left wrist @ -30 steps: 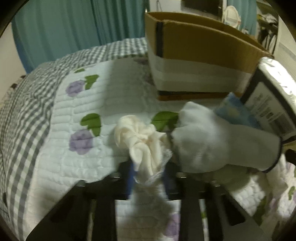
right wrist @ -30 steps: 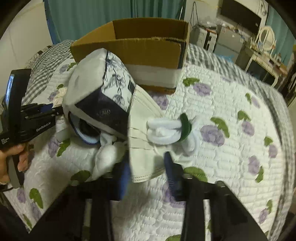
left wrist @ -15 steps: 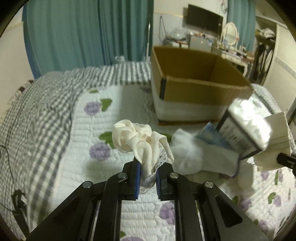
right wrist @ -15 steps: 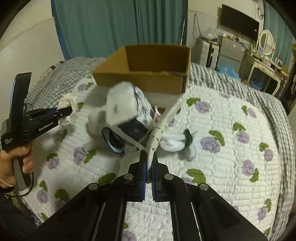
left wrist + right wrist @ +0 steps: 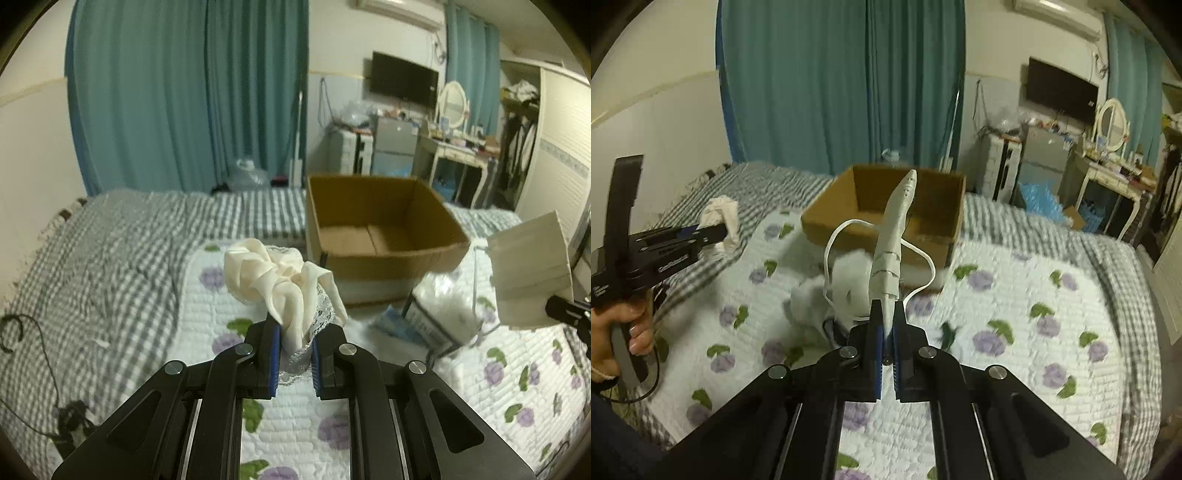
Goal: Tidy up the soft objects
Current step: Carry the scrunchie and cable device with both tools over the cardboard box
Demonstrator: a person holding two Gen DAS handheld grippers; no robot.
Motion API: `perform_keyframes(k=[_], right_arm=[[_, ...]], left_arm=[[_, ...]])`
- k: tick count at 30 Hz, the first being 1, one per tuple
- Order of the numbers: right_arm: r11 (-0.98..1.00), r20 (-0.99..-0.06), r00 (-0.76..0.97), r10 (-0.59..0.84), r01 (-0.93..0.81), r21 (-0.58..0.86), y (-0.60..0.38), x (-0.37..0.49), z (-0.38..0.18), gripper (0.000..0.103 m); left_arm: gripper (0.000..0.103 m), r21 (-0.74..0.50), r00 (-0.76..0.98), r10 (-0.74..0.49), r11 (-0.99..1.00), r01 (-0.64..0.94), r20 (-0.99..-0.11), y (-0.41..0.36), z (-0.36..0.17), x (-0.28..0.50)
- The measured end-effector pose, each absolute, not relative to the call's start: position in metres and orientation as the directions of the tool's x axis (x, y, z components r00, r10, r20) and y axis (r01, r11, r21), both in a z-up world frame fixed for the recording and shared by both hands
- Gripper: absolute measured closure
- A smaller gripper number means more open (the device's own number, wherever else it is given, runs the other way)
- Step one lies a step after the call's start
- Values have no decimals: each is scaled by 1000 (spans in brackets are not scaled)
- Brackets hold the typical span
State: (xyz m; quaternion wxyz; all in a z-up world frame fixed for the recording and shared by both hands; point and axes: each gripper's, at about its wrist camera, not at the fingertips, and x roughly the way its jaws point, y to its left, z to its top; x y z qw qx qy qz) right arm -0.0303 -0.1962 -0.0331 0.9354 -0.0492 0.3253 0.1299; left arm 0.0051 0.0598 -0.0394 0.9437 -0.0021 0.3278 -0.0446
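From the left wrist camera, your left gripper (image 5: 293, 349) is squeezed tight on a cream scrunchie (image 5: 277, 278). Only the bottom bit with the lace is between the jaws. The rest puffs up above them. It is up in the air over the bed (image 5: 140, 277), and the cardboard box (image 5: 380, 229) sits open and empty just past it, a little to the right. If you shake your hand, the thin lace edge may slide out and the scrunchie may drop on the quilt before it gets to the box. On the right edge you see the face mask (image 5: 528, 275) hanging in the air. The two hands are near each other, so they may bump on the way to the box.

From the right wrist camera, your right gripper (image 5: 887, 341) is pinched shut on the face mask (image 5: 892, 240), seen edge on. It stands up from the jaws, in line with the box (image 5: 886, 206). Its white ear loops (image 5: 834, 258) hang loose on both sides. A loop may catch on the box wall, or on the white fluffy things (image 5: 827, 291) lying in front of the box, and pull the mask out of your grip. The left gripper (image 5: 718, 230) is off to the left with the scrunchie (image 5: 724, 218), held by your hand (image 5: 617, 325). If you let go too soon, the mask is light and may float down beside the box, not in it.
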Motion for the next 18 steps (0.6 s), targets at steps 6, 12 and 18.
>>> perform_keyframes(k=[6,12,18], right_arm=[[964,-542,809,226,-267,4,-199,-29,5,99],[960,-457,855,245,-279,-6,-200,-24,43,100],[956,-414,878,241,-288,-54,-199,-2,57,99]], left_arm=[[90,-28,832,-95,995,95,-547,60,-9,-3],[90,-52,857,-111,994,98,-504,66,15,0],[90,-81,878,-129,991,103,-461,68,32,13]])
